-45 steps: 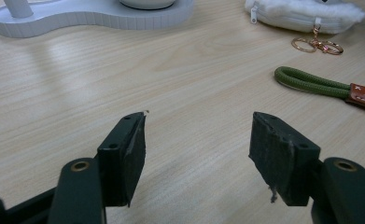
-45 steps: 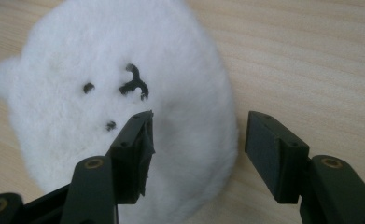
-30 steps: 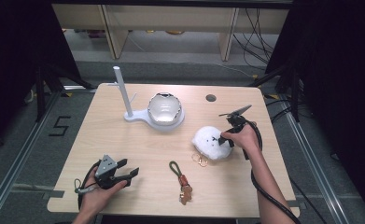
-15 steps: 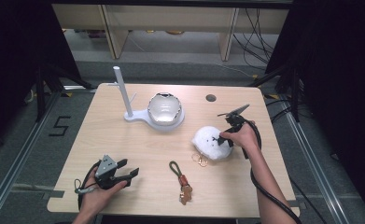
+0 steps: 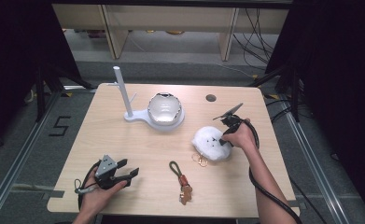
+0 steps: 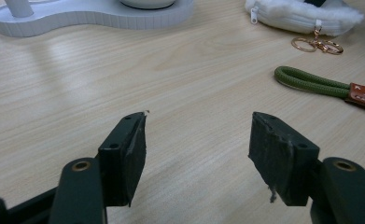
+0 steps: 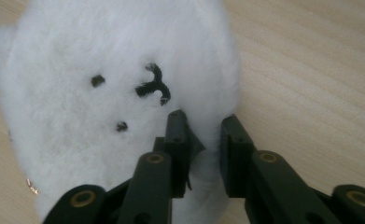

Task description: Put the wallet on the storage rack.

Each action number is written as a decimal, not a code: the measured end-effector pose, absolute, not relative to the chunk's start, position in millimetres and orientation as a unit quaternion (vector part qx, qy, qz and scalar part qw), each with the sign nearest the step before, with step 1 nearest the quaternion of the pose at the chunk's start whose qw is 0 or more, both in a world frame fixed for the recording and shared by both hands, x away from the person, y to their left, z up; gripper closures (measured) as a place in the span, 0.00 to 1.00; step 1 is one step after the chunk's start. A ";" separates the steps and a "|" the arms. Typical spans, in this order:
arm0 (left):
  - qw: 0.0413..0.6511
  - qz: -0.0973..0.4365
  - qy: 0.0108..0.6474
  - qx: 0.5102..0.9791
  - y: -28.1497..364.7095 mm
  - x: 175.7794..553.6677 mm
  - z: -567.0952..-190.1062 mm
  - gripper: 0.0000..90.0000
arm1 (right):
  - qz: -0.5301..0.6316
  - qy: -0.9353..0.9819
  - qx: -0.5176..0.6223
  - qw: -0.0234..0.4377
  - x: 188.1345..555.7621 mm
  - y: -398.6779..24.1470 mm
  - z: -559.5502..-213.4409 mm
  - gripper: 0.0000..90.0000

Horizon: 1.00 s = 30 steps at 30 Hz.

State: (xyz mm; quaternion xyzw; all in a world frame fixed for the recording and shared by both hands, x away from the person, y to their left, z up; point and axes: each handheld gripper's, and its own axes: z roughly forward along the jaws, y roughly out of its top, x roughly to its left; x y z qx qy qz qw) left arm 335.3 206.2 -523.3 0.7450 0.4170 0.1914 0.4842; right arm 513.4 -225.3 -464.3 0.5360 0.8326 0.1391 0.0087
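Plush pouch (image 7: 119, 102) lies on the counter (image 5: 138, 144), its fluffy edge pinched as the right gripper (image 7: 203, 123) fingers have just been closing on it. Gripping mostly fur, it could slip free on lifting. Left gripper (image 6: 196, 140) fingers stand released, nothing between them.

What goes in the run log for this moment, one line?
right gripper: jaws just closed, pinching edge of white plush pouch | left gripper: open, holding nothing | green strap keychain: lying on table, untouched

The fluffy pouch (image 5: 211, 142) is white with black stitched face marks, the strap (image 5: 175, 168) olive green, the table (image 5: 138, 140) pale wood.
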 end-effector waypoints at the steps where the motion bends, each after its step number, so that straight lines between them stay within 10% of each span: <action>1: 0.484 0.191 0.417 0.745 206.2 335.3 -523.3 0.40 | 0.139 0.833 0.536 0.009 513.4 -225.3 -464.3 0.88; 30: 0.481 0.195 0.413 0.748 205.5 334.8 -523.1 0.40 | 0.275 0.844 0.448 0.108 480.5 -200.9 -380.9 0.93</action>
